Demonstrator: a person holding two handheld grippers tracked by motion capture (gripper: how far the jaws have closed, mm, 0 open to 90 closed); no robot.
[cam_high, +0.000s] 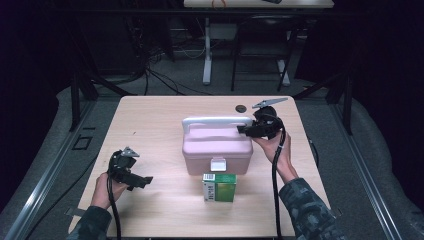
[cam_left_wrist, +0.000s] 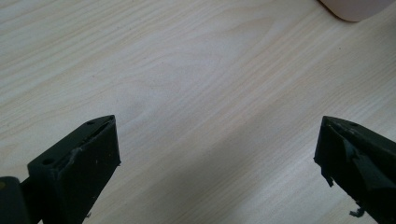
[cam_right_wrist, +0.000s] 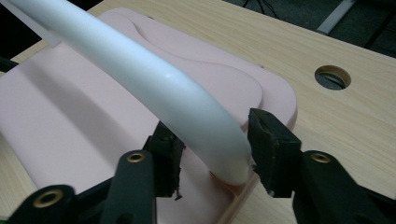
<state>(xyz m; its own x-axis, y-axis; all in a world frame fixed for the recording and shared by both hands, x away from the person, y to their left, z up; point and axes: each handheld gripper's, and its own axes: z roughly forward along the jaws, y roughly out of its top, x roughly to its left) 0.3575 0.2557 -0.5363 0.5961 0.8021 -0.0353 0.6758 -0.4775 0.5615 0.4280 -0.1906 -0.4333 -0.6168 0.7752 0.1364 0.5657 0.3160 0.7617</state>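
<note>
A pink plastic box (cam_high: 215, 147) with a white latch stands shut in the middle of the table, its white carrying handle (cam_high: 217, 121) raised upright. My right gripper (cam_high: 245, 130) is at the handle's right end. In the right gripper view the handle (cam_right_wrist: 154, 79) runs between the two jaws above the pink lid (cam_right_wrist: 70, 116); the right gripper (cam_right_wrist: 215, 140) straddles it loosely and is open. My left gripper (cam_high: 145, 182) rests low at the table's front left. In its own view the left gripper (cam_left_wrist: 217, 140) is wide open over bare wood, with a corner of the pink box (cam_left_wrist: 355, 7) far off.
A green carton (cam_high: 219, 187) stands just in front of the pink box. A round cable hole (cam_high: 241, 107) is in the tabletop behind the box, also seen as the hole (cam_right_wrist: 332, 77) beyond the lid. Dark floor, cables and table legs lie past the table's (cam_high: 150, 125) far edge.
</note>
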